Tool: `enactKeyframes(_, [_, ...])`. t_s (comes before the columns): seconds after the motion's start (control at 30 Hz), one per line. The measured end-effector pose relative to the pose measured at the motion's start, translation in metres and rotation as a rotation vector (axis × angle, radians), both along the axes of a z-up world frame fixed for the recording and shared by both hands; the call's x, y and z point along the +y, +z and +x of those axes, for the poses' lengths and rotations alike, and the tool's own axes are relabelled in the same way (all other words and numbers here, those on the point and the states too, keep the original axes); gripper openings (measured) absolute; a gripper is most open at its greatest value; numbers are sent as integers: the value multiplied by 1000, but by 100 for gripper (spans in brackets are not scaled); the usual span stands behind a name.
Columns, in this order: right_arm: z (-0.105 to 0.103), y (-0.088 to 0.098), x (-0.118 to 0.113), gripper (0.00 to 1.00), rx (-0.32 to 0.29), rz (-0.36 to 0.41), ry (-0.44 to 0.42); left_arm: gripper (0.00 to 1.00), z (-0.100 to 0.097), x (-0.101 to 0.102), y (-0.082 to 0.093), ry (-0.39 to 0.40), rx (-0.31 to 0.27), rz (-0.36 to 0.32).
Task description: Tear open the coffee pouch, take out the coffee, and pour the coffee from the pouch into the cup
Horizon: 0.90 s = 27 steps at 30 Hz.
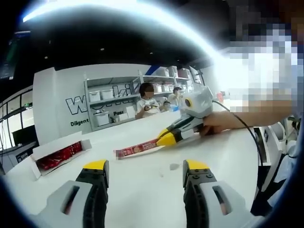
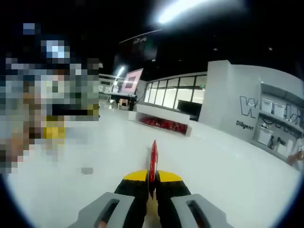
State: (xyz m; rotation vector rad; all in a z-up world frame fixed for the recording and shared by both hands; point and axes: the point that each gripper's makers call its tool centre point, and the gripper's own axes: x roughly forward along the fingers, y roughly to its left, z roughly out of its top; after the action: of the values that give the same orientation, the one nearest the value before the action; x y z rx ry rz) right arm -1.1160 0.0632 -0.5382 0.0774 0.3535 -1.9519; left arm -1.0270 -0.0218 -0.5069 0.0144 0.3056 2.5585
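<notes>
white worktop (image 1: 142, 190) in a bright open room, shelving with bins along the back wall, people seated behind it. right tool (image 2: 152, 183) is clamped shut on one end of the red coffee pouch (image 2: 153, 159); in the left gripper view the right tool (image 1: 167, 138) comes in from the right, held by a hand (image 1: 223, 122), and the coffee pouch (image 1: 137, 148) sticks out leftward from its tips, long and flat, low over the worktop; cannot tell whether its free end touches the surface. left tool (image 1: 145, 173) is wide open, jaws well apart, holding nothing, hovering short of the pouch's free end. open white box (image 1: 61, 154) of more red pouches sits well off to the left; in the right gripper view the box (image 2: 164, 123) lies beyond the pouch tip. small grey scrap (image 1: 174, 166) lies on the worktop between the left tool and the pouch. no cup that i can make out. risks, as i judge them: the pouch is thin and limp, so the left tool could close on air or only nick the edge; a grip too far from the end would leave no short tab to tear; pulling straight apart rather than shearing could drag the pouch out of the right tool; a sudden tear could fling coffee onto the worktop, with no cup near.
</notes>
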Motion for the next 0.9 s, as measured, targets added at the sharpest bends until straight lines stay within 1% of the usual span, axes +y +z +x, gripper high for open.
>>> enactKeyframes(0.17, [0, 0, 1, 7, -3, -1, -5, 65, 2, 4, 3, -18, 6, 20])
enactKeyframes(0.27, [8, 0, 3, 7, 4, -1, 2, 65, 4, 6, 4, -24, 18, 8])
enactKeyframes(0.3, [8, 0, 3, 7, 7, 1, 3, 65, 4, 5, 4, -23, 18, 13])
enactKeyframes(0.33, [8, 0, 3, 7, 8, 1, 3, 65, 5, 4, 6, -24, 18, 33])
enactKeyframes(0.4, [7, 0, 2, 7, 8, 2, 3, 65, 5, 4, 7, -32, 20, 44])
enactKeyframes(0.57, [8, 0, 4, 7, 3, 1, -1, 66, 4, 7, 3, -35, 10, 20])
enactKeyframes(0.9, [10, 0, 5, 7, 5, 1, 4, 65, 6, 7, 3, -36, 10, 20])
